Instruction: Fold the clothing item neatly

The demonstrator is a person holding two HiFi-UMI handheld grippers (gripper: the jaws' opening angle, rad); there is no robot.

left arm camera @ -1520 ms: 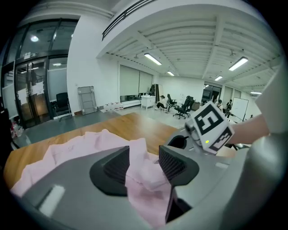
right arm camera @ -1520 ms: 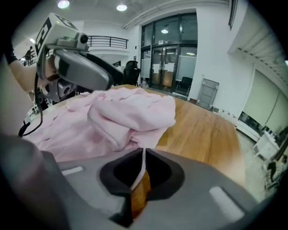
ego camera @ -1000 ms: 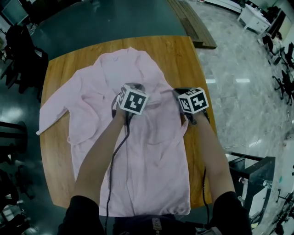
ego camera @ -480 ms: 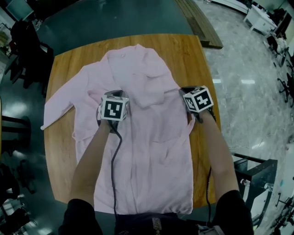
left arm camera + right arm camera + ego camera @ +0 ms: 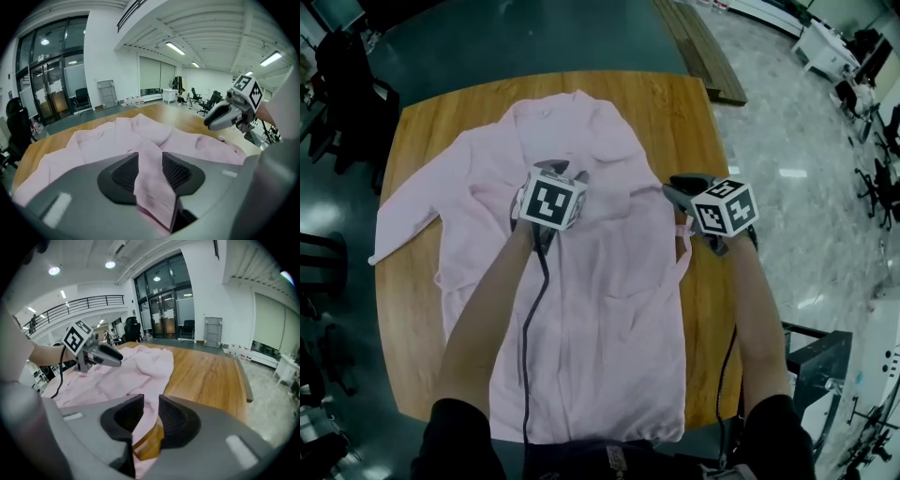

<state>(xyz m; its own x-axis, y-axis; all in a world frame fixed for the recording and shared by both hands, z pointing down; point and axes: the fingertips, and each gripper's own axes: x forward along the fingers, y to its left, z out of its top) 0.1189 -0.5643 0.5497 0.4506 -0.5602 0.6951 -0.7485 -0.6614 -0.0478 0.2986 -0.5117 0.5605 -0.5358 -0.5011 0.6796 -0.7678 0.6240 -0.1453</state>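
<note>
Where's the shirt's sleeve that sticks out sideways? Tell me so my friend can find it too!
Find the big wooden table, with a pink shirt spread flat over it. On the person's left side of the shirt, one sleeve slants out to the table's edge. It is the only long, thin pink strip lying out alone on bare wood.

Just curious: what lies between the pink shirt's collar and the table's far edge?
Only bare wooden table, seen in the head view; the collar stops short.
</note>
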